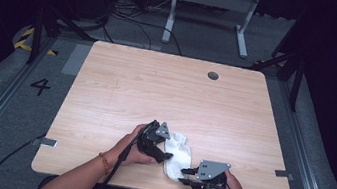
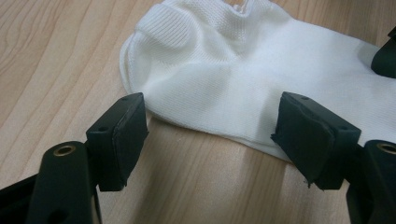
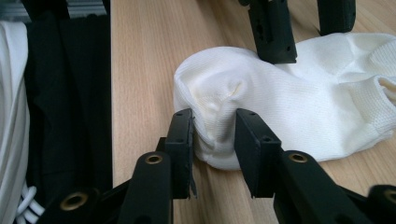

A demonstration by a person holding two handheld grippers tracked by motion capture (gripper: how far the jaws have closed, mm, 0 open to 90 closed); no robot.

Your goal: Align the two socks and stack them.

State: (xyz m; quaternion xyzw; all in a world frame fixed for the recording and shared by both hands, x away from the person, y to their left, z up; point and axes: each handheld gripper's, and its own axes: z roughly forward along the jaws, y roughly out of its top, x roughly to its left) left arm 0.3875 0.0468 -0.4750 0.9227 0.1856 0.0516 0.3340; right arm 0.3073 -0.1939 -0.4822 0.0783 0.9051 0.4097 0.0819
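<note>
One wooden worktop (image 1: 122, 87) carries the work, pale and bare apart from a single round grey cap (image 1: 213, 75) set near its far edge. On the floor to the left of it a black figure 4 (image 1: 40, 86) is painted, the only writing that can be read.

One white sock (image 1: 177, 154) lies near the front edge of the worktop, between the two claws. Its long axis runs from far-left to near-right in the high view, with the open cuff at the far end and the closed end toward the person. In the left gripper view its ribbed cuff lies at the top and the knit carries no label that can be seen.

Two claws work on it. The left claw (image 2: 212, 135) is released, its jaws spread wide on either side of the sock's edge and low over the wood. The right claw (image 3: 215, 140) is clenched on the sock's near end, pinching a fold of fabric between its two pads.
</note>
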